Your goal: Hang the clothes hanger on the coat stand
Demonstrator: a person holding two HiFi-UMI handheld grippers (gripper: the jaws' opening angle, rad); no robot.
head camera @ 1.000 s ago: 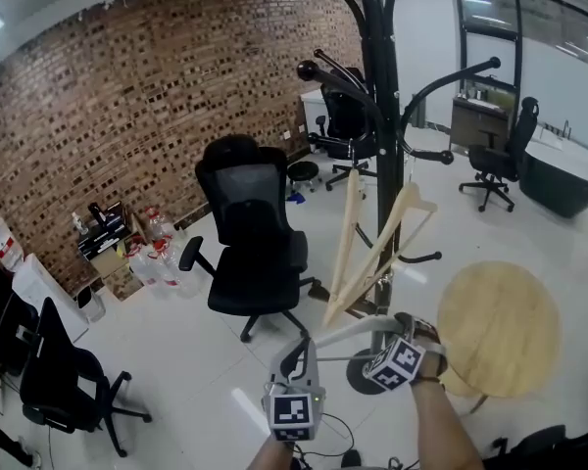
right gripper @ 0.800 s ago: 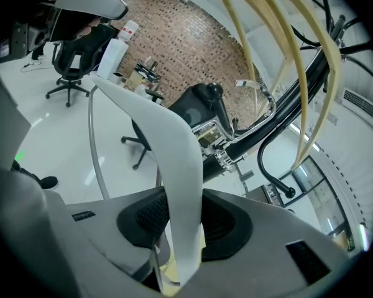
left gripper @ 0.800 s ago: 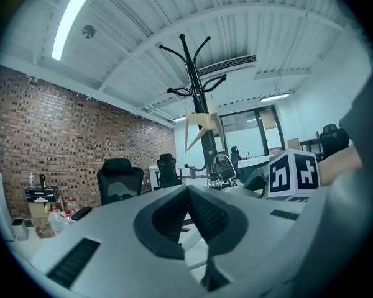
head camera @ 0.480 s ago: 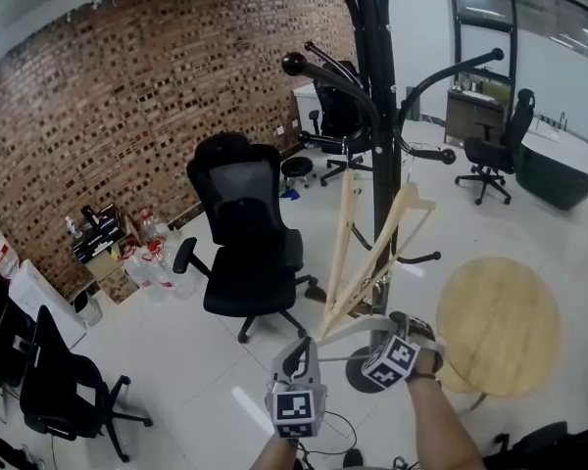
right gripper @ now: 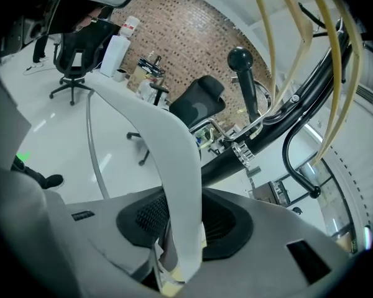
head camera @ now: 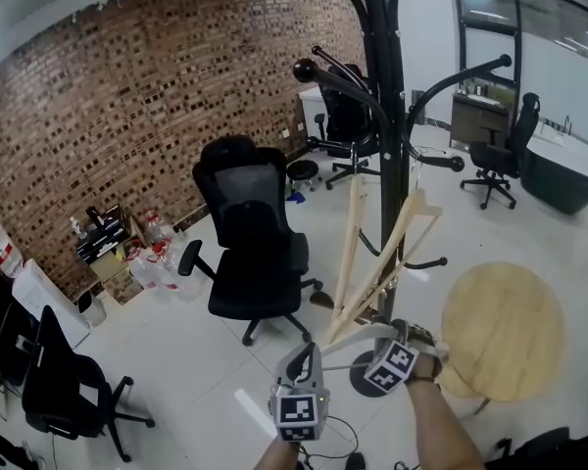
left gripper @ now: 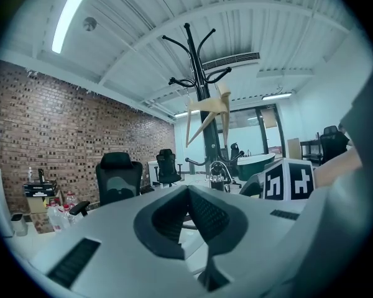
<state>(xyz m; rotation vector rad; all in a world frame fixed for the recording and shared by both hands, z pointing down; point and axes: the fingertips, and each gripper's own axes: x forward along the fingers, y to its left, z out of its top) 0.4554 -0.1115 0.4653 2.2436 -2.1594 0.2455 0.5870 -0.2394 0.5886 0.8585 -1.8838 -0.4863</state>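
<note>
White clothes hanger [right gripper: 169, 141]: clamped between the right gripper's [right gripper: 185, 221] fingers, its arm curving up past them. Coat stand [head camera: 392, 155], bearing wooden hangers [head camera: 382, 258]: just beyond the fingertips. Left gripper [left gripper: 187, 196]: fingers pressed together, empty.

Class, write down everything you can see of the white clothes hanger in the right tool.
The white plastic clothes hanger is a broad, smooth, curved band. It is clamped in the right tool, arching up and away from it, low beside the black metal coat stand, not yet hung on it.
</note>
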